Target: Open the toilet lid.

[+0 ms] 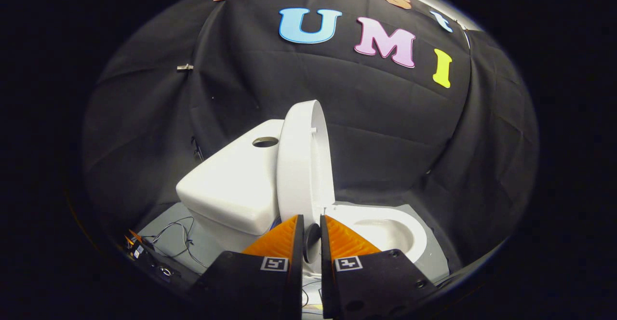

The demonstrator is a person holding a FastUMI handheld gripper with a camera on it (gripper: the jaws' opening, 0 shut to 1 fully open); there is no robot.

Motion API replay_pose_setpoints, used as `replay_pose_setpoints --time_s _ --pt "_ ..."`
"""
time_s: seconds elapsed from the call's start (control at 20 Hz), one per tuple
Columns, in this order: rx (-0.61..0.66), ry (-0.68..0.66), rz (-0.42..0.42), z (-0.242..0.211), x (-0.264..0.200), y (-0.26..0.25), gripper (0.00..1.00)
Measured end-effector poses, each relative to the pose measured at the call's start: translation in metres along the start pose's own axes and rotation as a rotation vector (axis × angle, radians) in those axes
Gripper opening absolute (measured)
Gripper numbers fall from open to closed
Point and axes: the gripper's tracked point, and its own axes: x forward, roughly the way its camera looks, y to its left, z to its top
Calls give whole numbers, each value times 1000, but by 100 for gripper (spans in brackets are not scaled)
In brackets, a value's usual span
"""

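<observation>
hiding the lower edge of the toilet lid [303, 166] behind the gripper [312, 226], fingers nearly closed, contact hard to tell. standing on a grey floor [166, 228] with loose cables [178, 238], black cloth wall [385, 117] behind. lid rising upright just ahead, between tank [231, 185] and bowl [385, 226].

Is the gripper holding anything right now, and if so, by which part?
The gripper has the raised lid by its edge, which sits between the nearly closed jaws; whether both press on it cannot be told.
</observation>
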Motion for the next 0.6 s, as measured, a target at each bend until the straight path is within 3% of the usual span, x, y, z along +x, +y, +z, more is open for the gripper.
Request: replay_pose_setpoints --time_s 0.1,0.25,0.45,0.6 --pt "15 0 23 -1 1 4 23" --pt "-9 -3 56 1 0 8 42" --pt "-27 -10 45 3 -5 -1 100" --pt "-26 -22 50 9 -12 -7 99"
